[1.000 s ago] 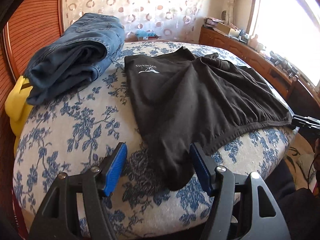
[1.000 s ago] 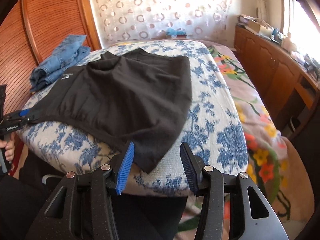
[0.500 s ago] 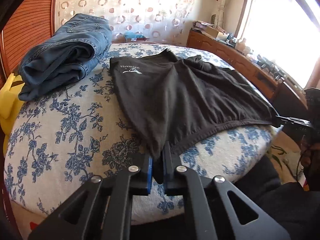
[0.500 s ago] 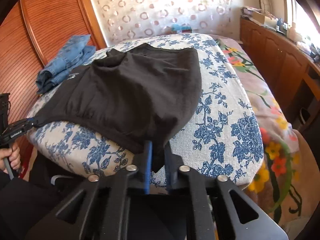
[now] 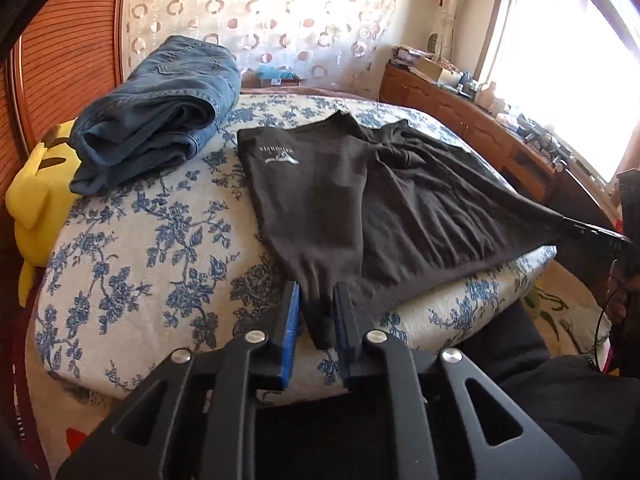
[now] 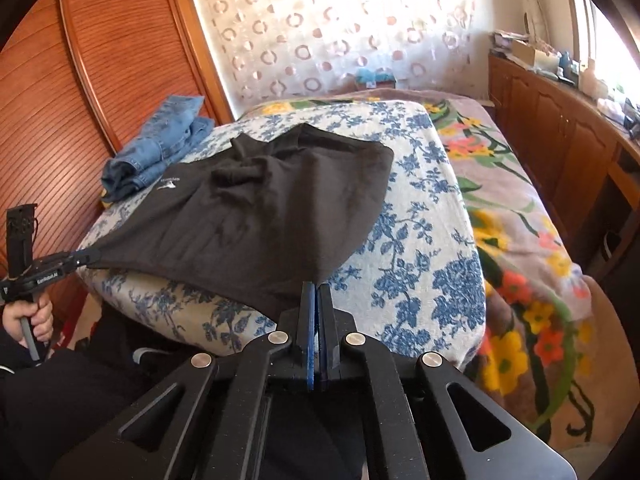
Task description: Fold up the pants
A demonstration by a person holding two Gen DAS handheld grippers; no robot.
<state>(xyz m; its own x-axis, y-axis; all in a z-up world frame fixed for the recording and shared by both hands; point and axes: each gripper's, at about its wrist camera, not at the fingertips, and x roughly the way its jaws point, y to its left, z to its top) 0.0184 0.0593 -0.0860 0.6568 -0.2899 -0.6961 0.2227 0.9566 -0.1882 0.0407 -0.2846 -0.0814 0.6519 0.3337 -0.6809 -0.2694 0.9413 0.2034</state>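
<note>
At the near edge of the floral cushion, the left gripper has its blue pads pressed onto one near corner of the black pants, a narrow bunch of cloth filling the gap between them. The right gripper is pinched fully together on the other near corner of the black pants. Between both grips the near hem runs taut, while the rest lies spread over the cushion, rumpled toward its far side. The fabric looks light, soft and limp, so it would likely sag wherever unsupported; corner holds like these suit a fold away from the person. Folded jeans rest on the cushion's far left.
</note>
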